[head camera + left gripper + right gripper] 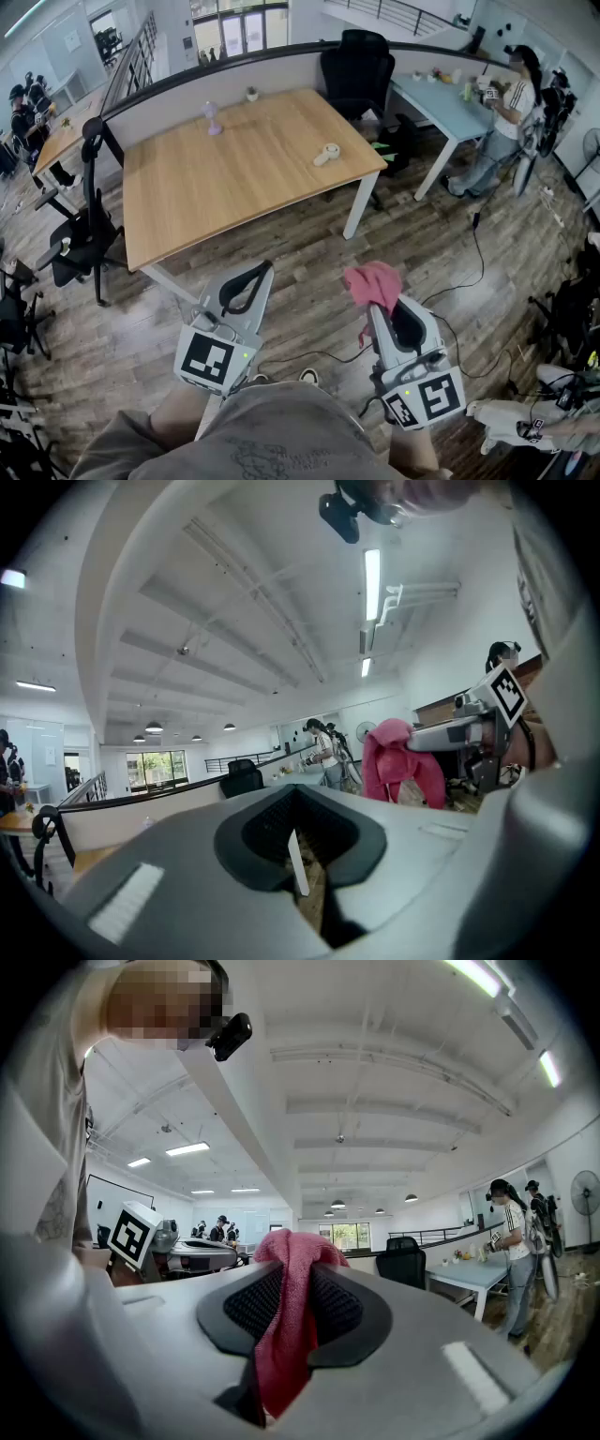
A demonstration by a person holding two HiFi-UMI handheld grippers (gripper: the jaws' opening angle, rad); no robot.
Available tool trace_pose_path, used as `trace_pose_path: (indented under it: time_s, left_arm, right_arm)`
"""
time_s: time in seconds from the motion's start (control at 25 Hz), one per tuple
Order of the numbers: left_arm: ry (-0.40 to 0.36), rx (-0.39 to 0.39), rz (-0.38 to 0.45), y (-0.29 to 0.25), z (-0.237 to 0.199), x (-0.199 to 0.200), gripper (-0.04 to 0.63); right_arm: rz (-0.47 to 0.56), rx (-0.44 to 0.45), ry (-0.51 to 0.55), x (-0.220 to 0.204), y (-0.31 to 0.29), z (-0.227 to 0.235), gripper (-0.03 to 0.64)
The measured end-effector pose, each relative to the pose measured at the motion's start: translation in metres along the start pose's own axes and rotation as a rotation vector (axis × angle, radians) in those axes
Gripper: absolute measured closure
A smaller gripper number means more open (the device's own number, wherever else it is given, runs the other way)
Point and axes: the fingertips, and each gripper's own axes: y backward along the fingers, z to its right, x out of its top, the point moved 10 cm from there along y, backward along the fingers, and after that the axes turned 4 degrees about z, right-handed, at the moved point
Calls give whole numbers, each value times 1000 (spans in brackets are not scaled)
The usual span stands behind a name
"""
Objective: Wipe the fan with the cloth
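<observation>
Between the jaws of the right gripper [381,300] a pink cloth [372,279] is clamped; the left gripper [251,279] is closed on nothing. Well ahead on the table [234,187], what is judged to be the fan [327,154] is laid small and white, its handle slanting near-left, nearer the right gripper.

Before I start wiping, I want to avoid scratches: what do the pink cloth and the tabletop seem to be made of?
Pink cloth: soft napped fabric, perhaps microfibre or terry; it hangs limp and fuzzy from the shut right gripper. Tabletop: light wood or wood-look laminate, matt, with straight grain lines; solid or veneer can't be told.
</observation>
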Motion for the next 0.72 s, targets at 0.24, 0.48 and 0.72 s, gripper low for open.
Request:
trace_pose_path:
  time_s: [0.24, 0.48, 0.72]
  left_arm:
    - [9, 8, -2, -10, 19, 2, 594]
    - [22, 19, 2, -18, 42, 2, 594]
    - [13, 52, 60, -24, 51, 3, 480]
  right_arm:
    - [-4, 7, -10, -2, 12, 20, 523]
    - [-11, 22, -15, -11, 28, 38, 523]
    - [-19, 24, -20, -12, 38, 51, 523]
